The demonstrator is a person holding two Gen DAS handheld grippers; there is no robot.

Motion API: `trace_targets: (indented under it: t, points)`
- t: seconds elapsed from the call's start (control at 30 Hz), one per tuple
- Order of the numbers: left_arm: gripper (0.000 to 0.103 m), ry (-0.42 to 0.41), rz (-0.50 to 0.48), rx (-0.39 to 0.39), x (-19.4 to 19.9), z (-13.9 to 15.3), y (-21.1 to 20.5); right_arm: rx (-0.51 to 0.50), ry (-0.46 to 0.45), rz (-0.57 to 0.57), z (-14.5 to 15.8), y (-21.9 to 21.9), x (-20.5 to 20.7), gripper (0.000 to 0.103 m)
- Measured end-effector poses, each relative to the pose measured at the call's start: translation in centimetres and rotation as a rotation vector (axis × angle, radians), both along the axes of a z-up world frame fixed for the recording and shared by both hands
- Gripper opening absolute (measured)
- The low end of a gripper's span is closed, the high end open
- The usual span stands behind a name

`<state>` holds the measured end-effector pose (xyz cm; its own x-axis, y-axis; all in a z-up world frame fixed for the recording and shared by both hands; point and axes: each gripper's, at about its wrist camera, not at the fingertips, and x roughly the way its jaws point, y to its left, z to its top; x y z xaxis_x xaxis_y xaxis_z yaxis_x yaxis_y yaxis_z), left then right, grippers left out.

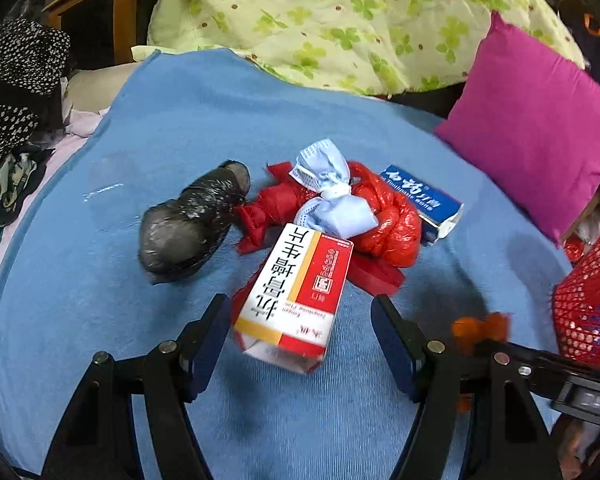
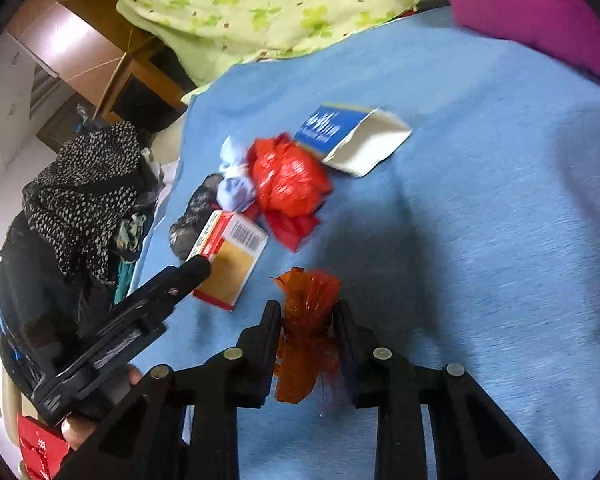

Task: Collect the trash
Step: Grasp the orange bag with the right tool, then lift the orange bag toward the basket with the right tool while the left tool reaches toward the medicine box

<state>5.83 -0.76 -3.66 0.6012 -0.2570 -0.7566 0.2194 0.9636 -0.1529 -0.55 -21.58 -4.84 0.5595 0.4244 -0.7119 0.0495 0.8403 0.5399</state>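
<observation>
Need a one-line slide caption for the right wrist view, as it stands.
Right gripper shut on an orange wrapper above the blue blanket; left gripper reaches the red-and-white medicine box.

Black tongs, blue pads, silver rivets; second tongs alike

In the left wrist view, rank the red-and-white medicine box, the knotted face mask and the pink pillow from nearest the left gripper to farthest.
From the left gripper:
1. Red-and-white medicine box, between the open fingers.
2. Knotted face mask, behind the box on the red bags.
3. Pink pillow, far right.
</observation>
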Motion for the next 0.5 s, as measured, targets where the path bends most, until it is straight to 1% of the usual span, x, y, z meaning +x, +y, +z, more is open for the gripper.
trace_targets:
  t: [0.13,0.23,0.27,0.3,0.37,0.5]
  points:
    - [0.073,0.02,0.033,-0.013,0.8,-0.6,0.5,-0.001,0.001,-0.012,0.0,-0.8,-0.1,0.029]
    - [0.071,0.029,0.029,-0.016,0.8,-0.8,0.5,-0.04,-0.023,-0.019,0.5,-1.2,-0.5,0.029]
    - [0.066,0.026,0.021,-0.01,0.7,-0.9,0.4,-0.053,-0.037,-0.018,0.8,-1.2,-0.6,0.029]
    - [0.057,0.023,0.014,0.001,0.6,-0.9,0.2,-0.057,-0.051,-0.017,1.1,-1.0,-0.6,0.029]
    - [0.057,0.019,0.008,0.014,0.4,-1.0,0.1,-0.056,-0.075,-0.015,1.6,-1.1,-0.9,0.029]
    - [0.057,0.003,-0.003,0.014,-0.6,-0.8,0.2,-0.097,-0.136,-0.009,2.9,-1.0,-1.7,0.029]
